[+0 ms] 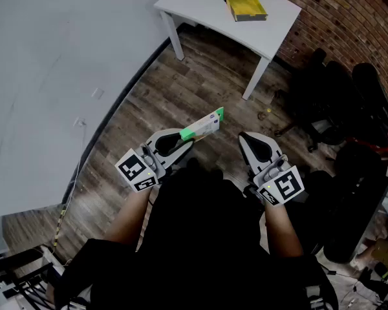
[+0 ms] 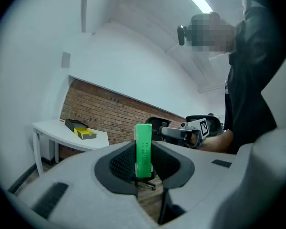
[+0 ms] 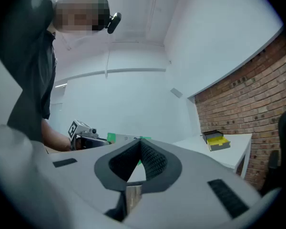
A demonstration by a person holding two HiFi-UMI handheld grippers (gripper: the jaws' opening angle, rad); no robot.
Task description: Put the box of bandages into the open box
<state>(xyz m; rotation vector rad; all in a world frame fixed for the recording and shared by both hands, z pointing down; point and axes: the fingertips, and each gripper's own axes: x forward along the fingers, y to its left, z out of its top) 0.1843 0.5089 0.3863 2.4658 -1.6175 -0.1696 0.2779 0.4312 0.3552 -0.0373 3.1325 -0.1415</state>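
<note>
Pickup done: left gripper (image 1: 189,143) fingers (image 2: 120,164) pinch the bandage box (image 1: 204,125), right gripper (image 1: 244,138) fingers pressed together empty; the open box (image 1: 244,5) on the far surface (image 1: 197,6) remains unreached.

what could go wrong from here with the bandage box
The left gripper pinches the bandage box by one end, most of it sticking out, so it might swing or slip on the way. The open box on the table looks narrow; the long box may catch its rim.
</note>
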